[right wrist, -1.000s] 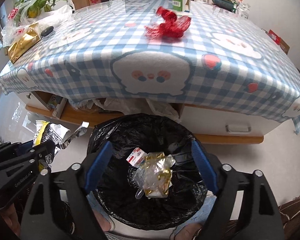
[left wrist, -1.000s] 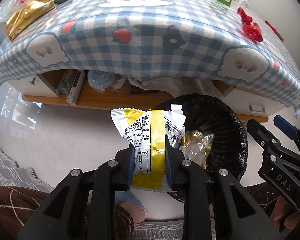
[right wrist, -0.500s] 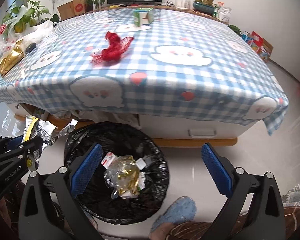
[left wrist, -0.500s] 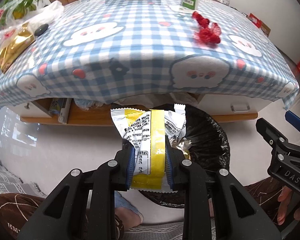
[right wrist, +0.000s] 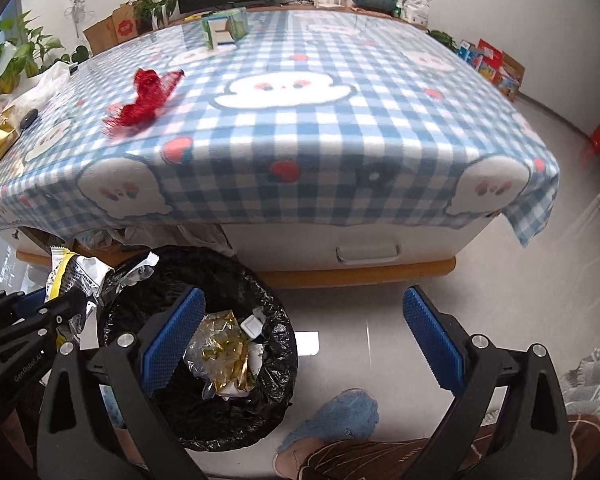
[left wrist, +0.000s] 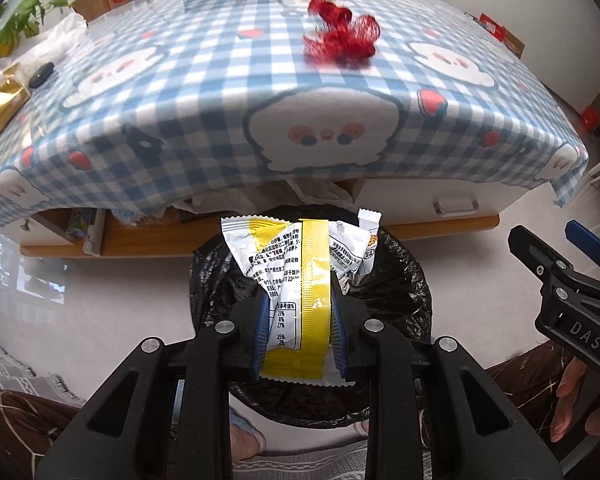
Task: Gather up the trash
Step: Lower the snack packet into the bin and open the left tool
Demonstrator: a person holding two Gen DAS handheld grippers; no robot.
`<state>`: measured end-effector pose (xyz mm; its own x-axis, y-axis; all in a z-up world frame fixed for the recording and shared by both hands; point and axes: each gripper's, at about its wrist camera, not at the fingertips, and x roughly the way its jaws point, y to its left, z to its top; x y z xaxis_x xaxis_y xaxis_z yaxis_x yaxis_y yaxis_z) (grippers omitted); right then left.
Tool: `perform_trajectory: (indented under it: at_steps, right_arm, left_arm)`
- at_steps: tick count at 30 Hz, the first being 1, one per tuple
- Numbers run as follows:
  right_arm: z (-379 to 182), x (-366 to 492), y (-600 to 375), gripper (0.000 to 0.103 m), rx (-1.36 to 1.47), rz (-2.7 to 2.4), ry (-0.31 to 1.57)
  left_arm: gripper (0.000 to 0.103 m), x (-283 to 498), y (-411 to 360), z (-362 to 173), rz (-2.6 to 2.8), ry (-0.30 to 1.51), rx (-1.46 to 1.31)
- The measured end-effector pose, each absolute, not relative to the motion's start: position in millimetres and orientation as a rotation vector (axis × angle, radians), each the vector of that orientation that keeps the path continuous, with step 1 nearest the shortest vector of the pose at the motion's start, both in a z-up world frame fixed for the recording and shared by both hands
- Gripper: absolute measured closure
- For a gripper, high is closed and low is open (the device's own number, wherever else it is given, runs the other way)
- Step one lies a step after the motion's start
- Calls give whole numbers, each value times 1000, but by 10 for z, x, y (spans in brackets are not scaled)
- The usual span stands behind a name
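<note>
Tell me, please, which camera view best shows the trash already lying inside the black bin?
The right wrist view: it looks into the bin and shows the gold and clear wrappers. In the left wrist view the snack wrapper in the left gripper covers the bin's inside.

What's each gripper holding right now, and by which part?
The left gripper pinches a yellow and silver snack wrapper by its lower end, over the black-lined trash bin. The right gripper holds nothing; its jaws stand wide open.

The bin's (left wrist: 400, 280) inside is hidden by the wrapper (left wrist: 300, 280) in the left view. The wrapper's print is too small to be read. The counter (right wrist: 300, 140) is blurred.
</note>
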<state>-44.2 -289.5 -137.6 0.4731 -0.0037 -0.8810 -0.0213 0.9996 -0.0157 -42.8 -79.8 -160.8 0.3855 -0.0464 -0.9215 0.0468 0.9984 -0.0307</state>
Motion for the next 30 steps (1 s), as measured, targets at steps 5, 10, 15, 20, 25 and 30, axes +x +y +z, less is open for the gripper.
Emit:
perform_trajectory:
  at_steps: [5,10,15,20,25,30]
  right_arm:
    - [-1615,-418,-2943,8,-2,25,1120]
    - [-1725,-408,-2885,8,10,56,1141]
    - [-1892,-399,-2808,8,-39,69,1174]
    - [-1919,-394,-2821,8,-29,60,1179]
    - [-1895,-393,-2876,8,-5,51,1174]
    - [-1858,-383,-2876,8,8,58,1168]
  left_arm:
    - [78,-364,-844,-1854,-61,1205,10]
    - [78,-315,-904,-2042,-67,1230,14]
    - [77,-278,-910,-2136,-66,1248,16]
    - [74,-281,-913,-2173,-73,1248,18]
    - [64,-290,-917,-2175,-82,1245,11]
    - [55,-306,-889,-2151,-69,1229,11]
